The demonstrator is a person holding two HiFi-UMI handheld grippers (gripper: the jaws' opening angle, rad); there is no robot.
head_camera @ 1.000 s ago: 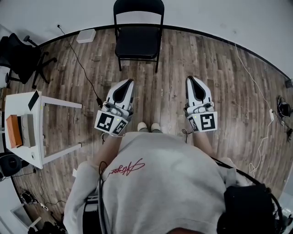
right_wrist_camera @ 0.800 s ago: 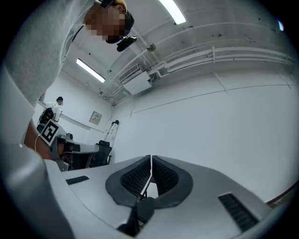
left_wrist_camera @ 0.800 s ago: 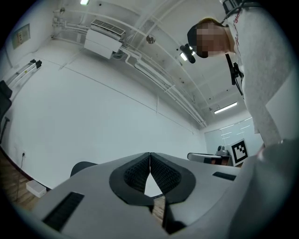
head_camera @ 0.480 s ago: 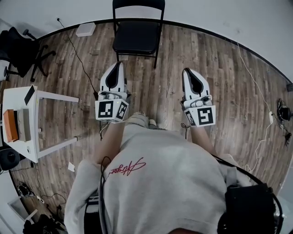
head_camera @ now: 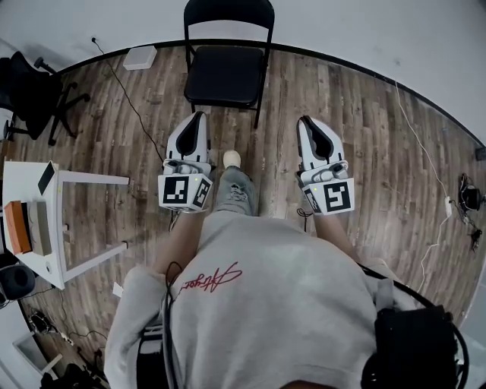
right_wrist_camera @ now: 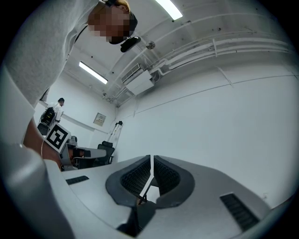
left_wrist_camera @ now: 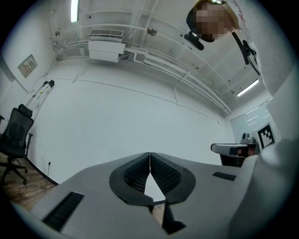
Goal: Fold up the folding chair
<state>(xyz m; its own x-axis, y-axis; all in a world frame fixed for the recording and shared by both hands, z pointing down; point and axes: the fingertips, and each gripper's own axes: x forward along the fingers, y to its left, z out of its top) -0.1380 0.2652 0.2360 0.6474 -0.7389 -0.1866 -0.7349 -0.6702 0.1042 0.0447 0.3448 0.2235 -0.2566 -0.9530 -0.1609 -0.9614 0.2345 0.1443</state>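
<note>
standing unfolded by the wall, one chair [head_camera: 225, 72] faces the person. two grippers point forward at it without touching: left gripper [head_camera: 196, 118] and right gripper [head_camera: 307, 121], each with jaws closed together on nothing. one table [head_camera: 23, 178] at left bears an orange box [head_camera: 17, 226].

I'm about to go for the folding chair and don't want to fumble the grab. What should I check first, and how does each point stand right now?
1. Folding chair upright and unfolded: ok.
2. Seat bare, nothing lying on it: ok.
3. Left gripper jaws apart for a grab: not ok, shut and empty.
4. Right gripper jaws apart for a grab: not ok, shut and empty.
5. Floor between grippers and chair free of obstacles: ok; the cable runs off to the chair's left.
6. Grippers at the chair: not ok, both are short of the seat's front edge.
</note>
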